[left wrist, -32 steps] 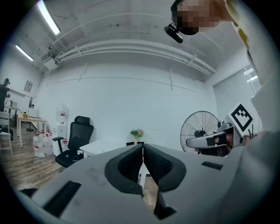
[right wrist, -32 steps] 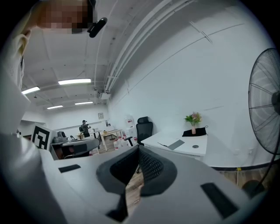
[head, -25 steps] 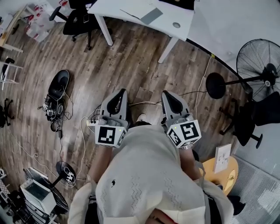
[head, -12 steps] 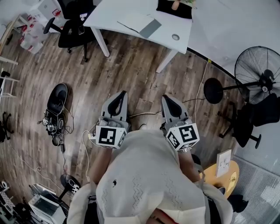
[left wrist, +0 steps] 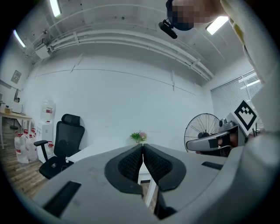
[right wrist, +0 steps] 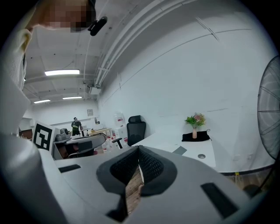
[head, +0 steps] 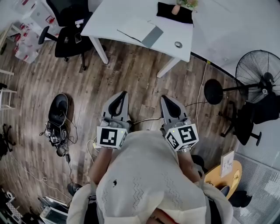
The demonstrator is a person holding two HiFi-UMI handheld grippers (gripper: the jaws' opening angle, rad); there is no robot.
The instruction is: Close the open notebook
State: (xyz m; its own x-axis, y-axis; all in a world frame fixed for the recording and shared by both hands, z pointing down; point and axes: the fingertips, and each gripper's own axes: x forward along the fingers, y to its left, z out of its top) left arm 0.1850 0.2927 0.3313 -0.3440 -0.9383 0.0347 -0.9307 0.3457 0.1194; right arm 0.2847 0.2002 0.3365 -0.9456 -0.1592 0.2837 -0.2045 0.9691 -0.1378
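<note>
The open notebook (head: 139, 30) lies on the white table (head: 109, 19) at the top of the head view, with pale pages and a grey cover flap at its right. In the right gripper view it shows as a small grey patch (right wrist: 179, 150) on the tabletop. Both grippers are held at waist height over the wooden floor, well short of the table. My left gripper (head: 118, 98) is shut with nothing in it, its pads (left wrist: 133, 162) pressed together. My right gripper (head: 168, 102) is also shut and empty, with its pads (right wrist: 148, 164) touching.
A black mat with a small flower vase (head: 176, 10) sits at the table's far edge. A black office chair (head: 66, 24) stands left of the table. A standing fan (head: 259, 70) is at the right, cables and a black device (head: 57, 114) at the left, a round wooden stool (head: 224, 176) lower right.
The table and notebook have slid lower and nearer in the head view as the person moves toward them. Both grippers stay shut in the same pose.
</note>
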